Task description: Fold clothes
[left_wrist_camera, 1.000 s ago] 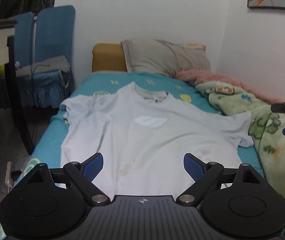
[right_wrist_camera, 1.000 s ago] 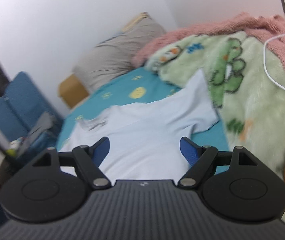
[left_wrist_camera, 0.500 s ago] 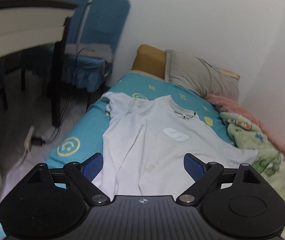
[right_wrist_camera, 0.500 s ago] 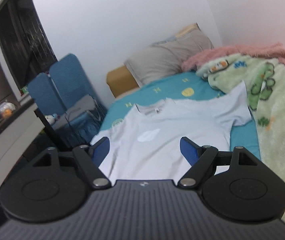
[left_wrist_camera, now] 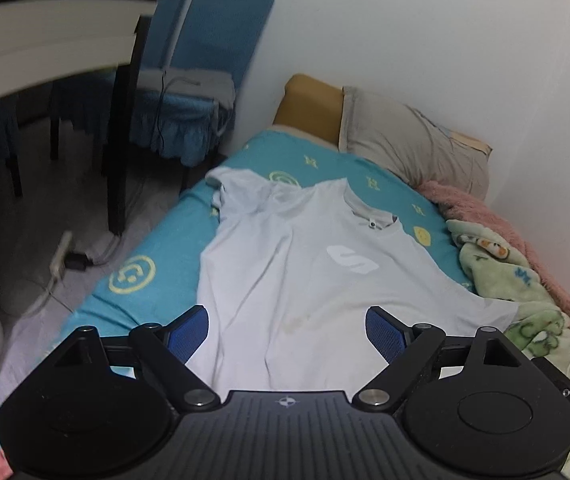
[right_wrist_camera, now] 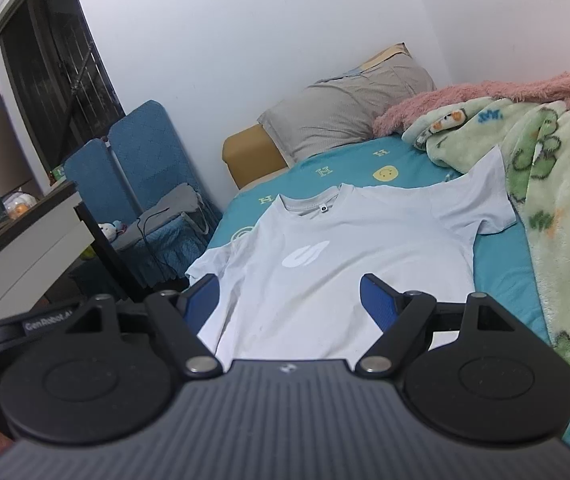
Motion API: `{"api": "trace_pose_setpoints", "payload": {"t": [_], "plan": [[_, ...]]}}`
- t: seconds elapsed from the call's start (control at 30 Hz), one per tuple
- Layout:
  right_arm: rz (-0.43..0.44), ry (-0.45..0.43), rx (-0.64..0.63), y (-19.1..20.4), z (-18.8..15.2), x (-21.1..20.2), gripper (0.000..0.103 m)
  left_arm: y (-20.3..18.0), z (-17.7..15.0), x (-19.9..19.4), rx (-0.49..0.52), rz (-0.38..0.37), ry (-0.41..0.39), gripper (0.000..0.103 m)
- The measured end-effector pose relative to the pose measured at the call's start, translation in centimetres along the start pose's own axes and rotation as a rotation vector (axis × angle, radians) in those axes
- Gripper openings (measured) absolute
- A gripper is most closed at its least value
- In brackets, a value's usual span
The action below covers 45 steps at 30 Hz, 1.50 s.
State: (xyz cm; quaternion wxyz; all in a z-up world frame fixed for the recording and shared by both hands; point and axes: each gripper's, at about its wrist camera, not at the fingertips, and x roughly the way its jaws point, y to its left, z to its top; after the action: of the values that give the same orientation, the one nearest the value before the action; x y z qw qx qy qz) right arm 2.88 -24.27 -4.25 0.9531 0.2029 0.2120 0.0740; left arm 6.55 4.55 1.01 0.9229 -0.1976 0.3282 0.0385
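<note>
A pale white T-shirt [left_wrist_camera: 305, 280] with a white chest logo lies face up and spread out on the teal bed sheet [left_wrist_camera: 157, 248], collar toward the pillow. It also shows in the right wrist view [right_wrist_camera: 345, 256]. Its left sleeve is bunched near the bed's left edge; its right sleeve rests on the green blanket. My left gripper [left_wrist_camera: 287, 330] is open and empty above the shirt's lower hem. My right gripper [right_wrist_camera: 289, 300] is open and empty above the lower half of the shirt.
A grey pillow [left_wrist_camera: 413, 140] lies at the head of the bed. A green patterned blanket [right_wrist_camera: 557, 208] and a pink one [right_wrist_camera: 465, 100] pile along the right side. A desk [left_wrist_camera: 45, 40], blue chairs [left_wrist_camera: 213, 32] and floor cables [left_wrist_camera: 69, 260] stand left of the bed.
Both grippers have swung their views: the left turned left toward the desk and floor, the right turned from the blanket side to face the shirt. Both stayed open.
</note>
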Motion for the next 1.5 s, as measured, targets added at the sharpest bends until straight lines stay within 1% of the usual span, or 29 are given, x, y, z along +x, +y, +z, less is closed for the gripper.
{"api": "trace_pose_setpoints", "payload": {"t": [0.07, 0.1, 0.17, 0.23, 0.37, 0.47, 0.53, 0.57, 0.63, 0.7, 0.77, 0.83, 0.87, 0.97, 1.07, 1.13, 1.2, 1.33, 1.5], "plan": [[0.005, -0.001, 0.010, -0.4, -0.1, 0.2, 0.079, 0.4, 0.2, 1.3, -0.018, 0.000, 0.012, 0.087], [0.007, -0.001, 0.013, -0.7, -0.2, 0.2, 0.079, 0.5, 0.5, 2.1, -0.018, 0.007, 0.010, 0.085], [0.002, 0.010, 0.026, -1.4, -0.5, 0.6, 0.079, 1.1, 1.3, 4.0, -0.013, 0.028, 0.001, 0.085], [0.002, 0.026, 0.042, -2.2, -1.0, 1.2, 0.079, 2.2, 2.5, 6.3, -0.034, 0.045, 0.002, 0.085], [-0.001, 0.073, 0.103, -4.0, -1.7, 3.0, 0.080, 5.9, 5.0, 11.5, -0.165, 0.067, 0.028, 0.079], [0.000, 0.120, 0.143, -4.8, -2.4, 5.1, 0.080, 9.0, 7.0, 15.4, -0.281, 0.076, 0.012, 0.078], [-0.010, 0.151, 0.146, -5.1, -2.9, 6.7, 0.080, 10.9, 8.2, 18.1, -0.352, 0.072, 0.003, 0.070], [-0.011, 0.161, 0.149, -5.3, -3.0, 7.5, 0.080, 11.8, 8.7, 19.5, -0.388, 0.069, 0.000, 0.068], [-0.012, 0.170, 0.149, -5.6, -3.3, 9.0, 0.080, 13.4, 9.6, 22.2, -0.447, 0.051, 0.000, 0.057], [-0.021, 0.173, 0.132, -5.9, -3.4, 10.6, 0.080, 14.4, 10.4, 24.8, -0.471, 0.047, -0.003, 0.052], [-0.032, 0.179, 0.114, -6.1, -3.6, 12.1, 0.080, 15.0, 11.0, 27.2, -0.486, 0.047, -0.016, 0.050], [-0.046, 0.189, 0.082, -6.3, -3.8, 13.5, 0.080, 15.4, 11.4, 29.3, -0.517, 0.025, -0.018, 0.041], [-0.053, 0.194, 0.066, -6.4, -3.9, 14.2, 0.080, 15.5, 11.5, 30.1, -0.535, 0.008, -0.024, 0.040], [-0.063, 0.216, 0.035, -6.7, -4.4, 16.0, 0.080, 15.2, 11.5, 32.1, -0.537, -0.006, -0.021, 0.035], [-0.055, 0.241, 0.059, -7.2, -4.8, 16.7, 0.080, 14.7, 11.5, 33.9, -0.526, -0.007, 0.003, 0.025], [-0.056, 0.244, 0.068, -7.4, -5.0, 16.7, 0.080, 14.6, 11.4, 34.7, -0.540, -0.013, 0.004, 0.014], [-0.065, 0.243, 0.070, -7.5, -5.0, 16.7, 0.080, 14.8, 11.5, 34.6, -0.548, -0.017, -0.008, 0.009], [-0.079, 0.218, 0.016, -6.9, -4.8, 16.3, 0.080, 15.3, 11.8, 33.8, -0.566, -0.025, -0.039, 0.006], [-0.073, 0.227, 0.005, -6.6, -5.0, 16.3, 0.080, 15.9, 12.2, 32.8, -0.589, -0.036, -0.077, 0.006]]}}
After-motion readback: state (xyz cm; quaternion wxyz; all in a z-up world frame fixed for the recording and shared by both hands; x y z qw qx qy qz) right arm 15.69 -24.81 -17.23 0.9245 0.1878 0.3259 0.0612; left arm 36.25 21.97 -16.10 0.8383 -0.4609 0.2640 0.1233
